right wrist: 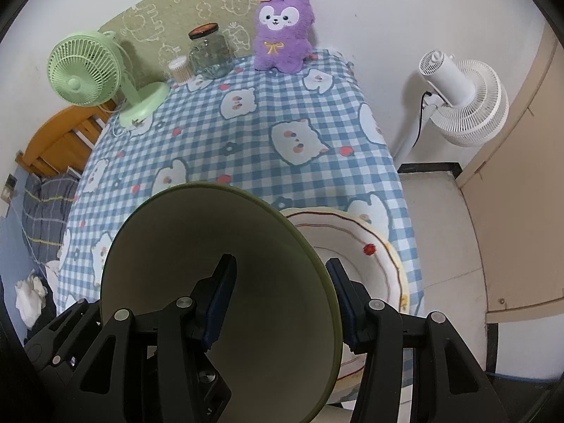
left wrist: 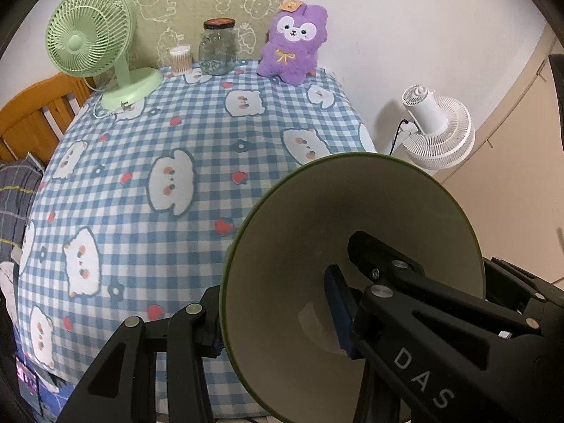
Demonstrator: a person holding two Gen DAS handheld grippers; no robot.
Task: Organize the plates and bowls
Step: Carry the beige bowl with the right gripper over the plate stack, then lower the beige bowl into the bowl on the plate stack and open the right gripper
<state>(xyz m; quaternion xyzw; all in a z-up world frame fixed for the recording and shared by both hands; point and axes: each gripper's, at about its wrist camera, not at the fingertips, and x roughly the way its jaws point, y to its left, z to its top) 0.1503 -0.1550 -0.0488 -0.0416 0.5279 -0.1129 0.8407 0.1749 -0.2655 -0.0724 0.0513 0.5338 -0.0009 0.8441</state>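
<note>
**Two grippers, two green bowls**

The left gripper (left wrist: 278, 320) is clamped on the wall of a green bowl (left wrist: 299, 246) at lower right of its frame. The right gripper (right wrist: 282, 299) pinches a second green bowl (right wrist: 197, 246) at lower centre, tilted above a white plate (right wrist: 373, 264) on the checked tablecloth (right wrist: 246, 130). A purple plush toy (right wrist: 282, 31) sits at top.

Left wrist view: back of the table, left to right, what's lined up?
Green fan → cotton swab tub → glass jar → purple plush; white fan stands off the table, further right.
</note>
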